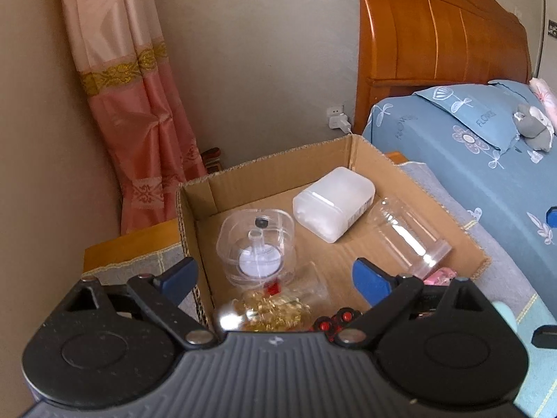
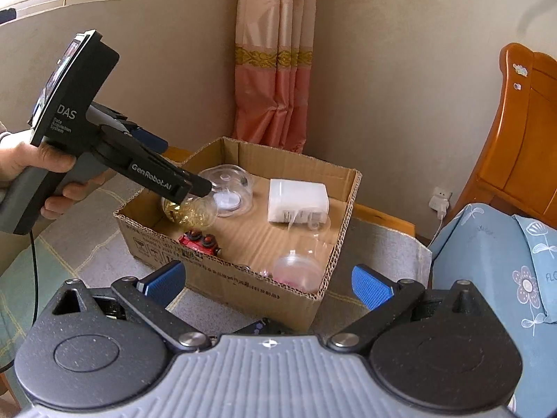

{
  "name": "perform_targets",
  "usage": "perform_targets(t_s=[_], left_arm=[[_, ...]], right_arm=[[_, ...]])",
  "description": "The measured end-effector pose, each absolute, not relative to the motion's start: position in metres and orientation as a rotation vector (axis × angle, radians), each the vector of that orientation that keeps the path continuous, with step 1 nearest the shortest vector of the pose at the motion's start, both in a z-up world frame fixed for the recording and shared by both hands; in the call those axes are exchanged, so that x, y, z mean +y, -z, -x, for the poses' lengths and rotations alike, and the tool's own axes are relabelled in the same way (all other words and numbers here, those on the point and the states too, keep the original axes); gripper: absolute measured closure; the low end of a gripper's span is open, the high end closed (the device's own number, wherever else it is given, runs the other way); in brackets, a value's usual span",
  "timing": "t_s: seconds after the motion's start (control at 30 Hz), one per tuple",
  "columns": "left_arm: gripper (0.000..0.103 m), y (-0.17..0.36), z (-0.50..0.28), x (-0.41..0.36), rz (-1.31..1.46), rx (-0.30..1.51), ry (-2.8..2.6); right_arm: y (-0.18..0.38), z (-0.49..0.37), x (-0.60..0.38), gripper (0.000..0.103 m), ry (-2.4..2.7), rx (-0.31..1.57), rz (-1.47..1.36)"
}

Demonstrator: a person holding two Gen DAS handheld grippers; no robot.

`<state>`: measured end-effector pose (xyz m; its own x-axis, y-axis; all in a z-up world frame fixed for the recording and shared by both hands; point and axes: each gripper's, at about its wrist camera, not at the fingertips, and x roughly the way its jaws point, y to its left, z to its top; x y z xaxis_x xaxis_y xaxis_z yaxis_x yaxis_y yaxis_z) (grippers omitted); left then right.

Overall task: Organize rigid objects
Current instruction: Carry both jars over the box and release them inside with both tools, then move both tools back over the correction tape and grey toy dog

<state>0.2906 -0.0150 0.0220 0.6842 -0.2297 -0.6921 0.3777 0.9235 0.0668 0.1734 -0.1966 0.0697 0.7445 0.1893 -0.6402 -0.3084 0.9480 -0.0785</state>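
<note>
Beside the bed (image 1: pixel 487 174), a cardboard box (image 2: pixel 226 278) already holds most items; left hand-held gripper (image 1: pixel 275 278) spread wide above a glittery jar (image 2: pixel 189 210), right hand-held gripper (image 2: pixel 268 284) released, empty.

Home bedroom: wooden headboard (image 1: pixel 442 31), blue floral bedding (image 1: pixel 487 160), pink curtain (image 1: pixel 139 111), wall socket (image 1: pixel 336 116).

L gripper (image 1: pixel 275 277) — jaws wide apart, blue pads (image 1: pixel 369 284) facing each other, nothing pressed btwn them; tilted downward. From R wrist view, L unit is held pistol-style in a hand (image 2: pixel 33 174), fingers wrapped round the grey handle, fingertips angled down to the right. R gripper (image 2: pixel 268 284) — jaws also spread wide, pads bare, pointing down and fwd.
</note>
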Motion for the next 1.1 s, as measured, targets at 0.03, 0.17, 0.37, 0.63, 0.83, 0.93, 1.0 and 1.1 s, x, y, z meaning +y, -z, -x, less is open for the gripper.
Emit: perform_targets(t_s=[0.03, 0.17, 0.37, 0.63, 0.83, 0.93, 1.0, 1.1], left_arm=[[0.006, -0.023, -0.288, -0.015, -0.215, 0.742, 0.344], [0.004, -0.025, -0.277, -0.014, -0.227, 0.737, 0.347], [0.004, -0.029, -0.254, -0.013, -0.244, 0.729, 0.361], [0.001, -0.029, -0.218, -0.011, -0.214, 0.681, 0.378], [0.001, -0.013, -0.201, -0.015, -0.182, 0.705, 0.388], [0.001, -0.001, -0.195, -0.024, -0.205, 0.727, 0.394], [0.001, 0.007, -0.19, -0.031, -0.219, 0.742, 0.404], [0.001, 0.019, -0.182, -0.044, -0.233, 0.765, 0.445]], right_arm=[[-0.069, -0.172, -0.198, 0.0, -0.275, 0.68, 0.181], [-0.064, -0.167, -0.201, 0.0, -0.268, 0.688, 0.168], [-0.052, -0.156, -0.205, 0.0, -0.268, 0.714, 0.131], [-0.019, -0.13, -0.204, 0.0, -0.289, 0.759, 0.093], [0.01, -0.11, -0.199, 0.0, -0.275, 0.781, 0.068], [0.023, -0.102, -0.199, 0.0, -0.277, 0.805, 0.053], [0.032, -0.1, -0.199, 0.0, -0.278, 0.831, 0.038], [0.046, -0.097, -0.197, 0.0, -0.269, 0.868, 0.033]])
